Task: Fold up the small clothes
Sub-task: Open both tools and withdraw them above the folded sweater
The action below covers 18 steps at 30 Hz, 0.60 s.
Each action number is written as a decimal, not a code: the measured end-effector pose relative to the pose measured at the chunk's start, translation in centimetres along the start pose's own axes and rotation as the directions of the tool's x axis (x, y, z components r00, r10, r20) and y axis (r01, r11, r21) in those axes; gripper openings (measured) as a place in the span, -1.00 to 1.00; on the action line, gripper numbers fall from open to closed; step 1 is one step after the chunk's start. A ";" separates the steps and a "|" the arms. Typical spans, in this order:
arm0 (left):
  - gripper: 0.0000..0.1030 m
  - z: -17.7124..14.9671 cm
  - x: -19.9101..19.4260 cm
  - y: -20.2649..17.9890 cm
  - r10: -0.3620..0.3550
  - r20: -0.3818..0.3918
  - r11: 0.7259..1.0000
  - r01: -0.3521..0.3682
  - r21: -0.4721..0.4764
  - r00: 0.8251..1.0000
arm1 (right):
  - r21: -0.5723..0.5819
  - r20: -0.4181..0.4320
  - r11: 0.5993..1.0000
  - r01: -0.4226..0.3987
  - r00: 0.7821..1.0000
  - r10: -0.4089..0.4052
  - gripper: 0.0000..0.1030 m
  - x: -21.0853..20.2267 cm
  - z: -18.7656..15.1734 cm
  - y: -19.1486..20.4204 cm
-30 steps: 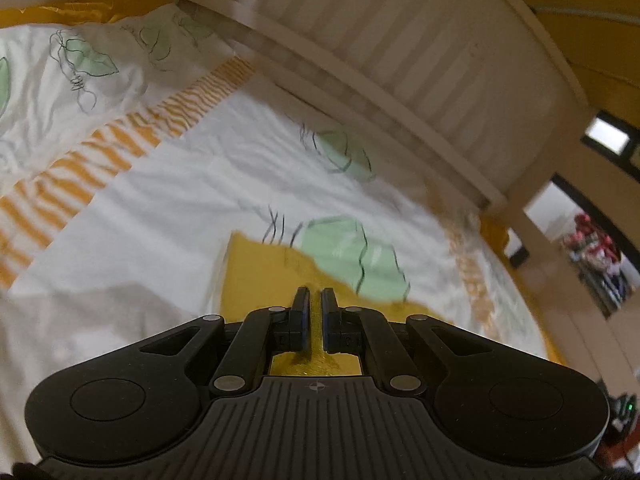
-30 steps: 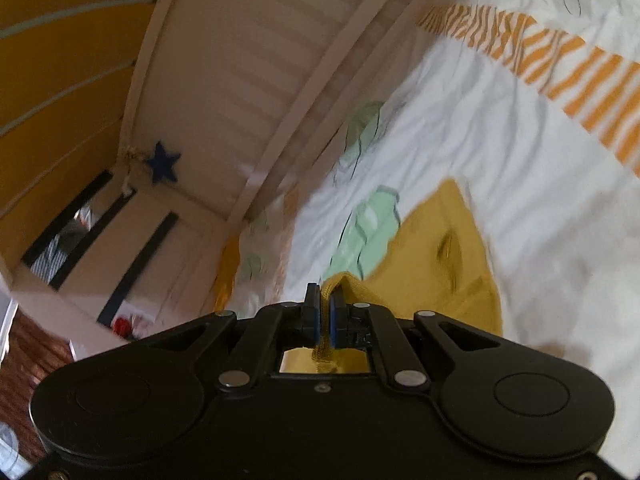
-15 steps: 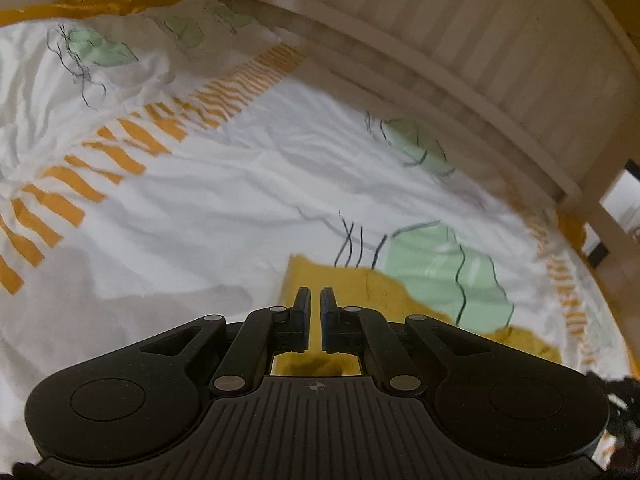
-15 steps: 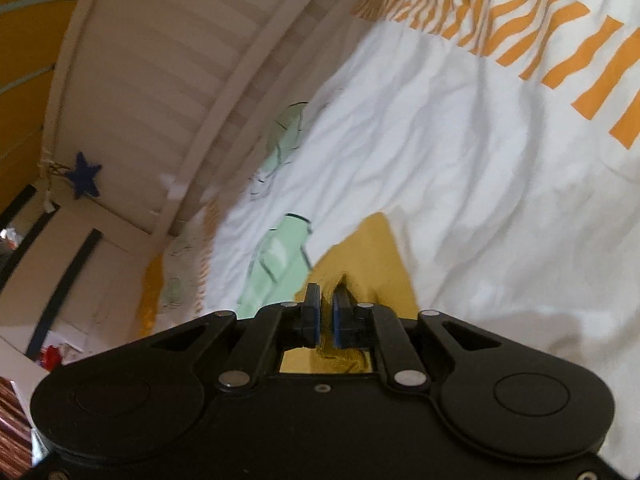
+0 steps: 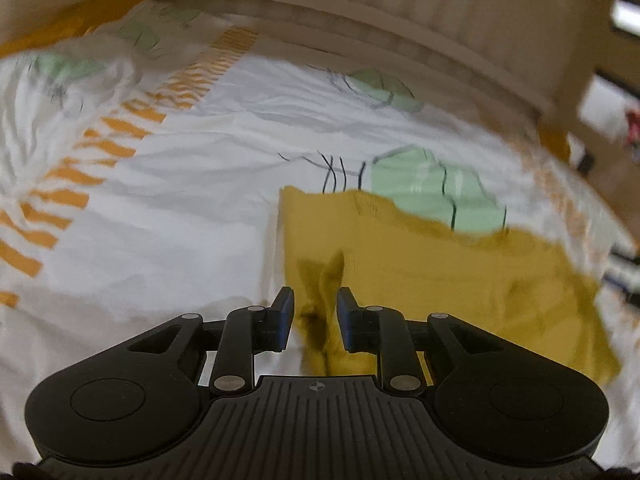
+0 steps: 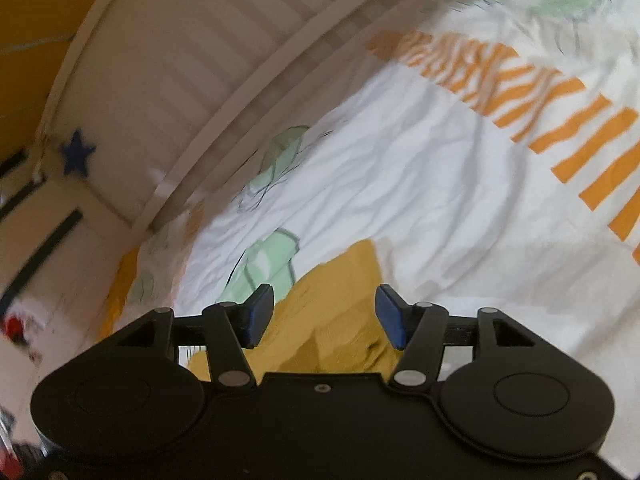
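Left gripper (image 5: 315,312) parted a narrow way, holding nothing. Dark blue pads (image 5: 285,314) apart, with a raised crease of the yellow garment (image 5: 420,264) showing in the gap between them; touching or not, cannot tell. Garment spread flat on the white sheet (image 5: 192,208), running from the gap out toward 3 o'clock, far corner at about 4 o'clock. Left edge straight, climbing to a corner near 12 o'clock of the fingers. Far hem ragged, overlapping a green leaf print (image 5: 432,196) at 1 o'clock. Orange stripe band (image 5: 80,184) across the sheet from 9 to 11 o'clock. Slatted cot rail (image 5: 400,12) arching over the top from 11 to 2 o'clock. View blurred throughout.

Right gripper (image 6: 325,314) wide apart, gripping nothing. Blue pads (image 6: 258,314) well clear of each other, garment (image 6: 340,320) lying bunched between and beneath them, its point reaching up to 12 o'clock. Sheet (image 6: 380,184) beyond, creased. Green prints (image 6: 268,268) at 10 o'clock of the fingers, orange stripes (image 6: 560,128) at 2 o'clock. Rail (image 6: 208,88) slanting from 8 up to 1 o'clock, blue star (image 6: 78,153) on its end post at 9 o'clock.
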<state>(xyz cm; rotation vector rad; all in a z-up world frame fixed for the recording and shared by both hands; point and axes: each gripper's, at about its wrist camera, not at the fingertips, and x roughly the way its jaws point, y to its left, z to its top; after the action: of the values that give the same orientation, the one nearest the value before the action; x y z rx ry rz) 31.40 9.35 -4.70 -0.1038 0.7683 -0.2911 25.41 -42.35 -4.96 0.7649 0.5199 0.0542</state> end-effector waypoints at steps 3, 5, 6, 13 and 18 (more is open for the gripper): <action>-0.56 -1.0 -0.6 -1.1 0.020 -0.013 0.994 -0.019 0.104 1.000 | -0.147 -0.020 0.989 0.030 0.999 -0.033 0.24 -1.1 -1.6 2.4; -0.56 -1.8 -1.4 -2.0 0.016 0.003 0.986 -0.017 0.166 1.000 | -0.271 -0.045 0.961 0.052 0.997 -0.067 0.25 -1.4 -3.1 4.3; -0.56 -2.2 -1.8 -2.7 0.009 0.013 0.980 -0.011 0.199 1.000 | -0.339 -0.062 0.939 0.062 0.994 -0.089 0.25 -1.4 -4.0 5.3; -0.56 -4.6 -1.3 -7.8 -0.091 -0.018 0.927 0.091 0.363 0.996 | -0.584 -0.166 0.810 0.049 0.970 -0.178 0.25 0.6 -9.0 9.0; -0.56 -4.7 1.5 -9.1 -0.114 -0.079 0.925 0.135 0.355 0.990 | -0.682 -0.184 0.729 0.052 0.953 -0.240 0.29 2.4 -10.2 10.3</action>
<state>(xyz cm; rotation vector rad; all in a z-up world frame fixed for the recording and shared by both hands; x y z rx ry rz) 27.11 0.28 -7.22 0.2042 0.7544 -0.5535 24.13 -27.71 -5.18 -0.0101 0.7539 0.1876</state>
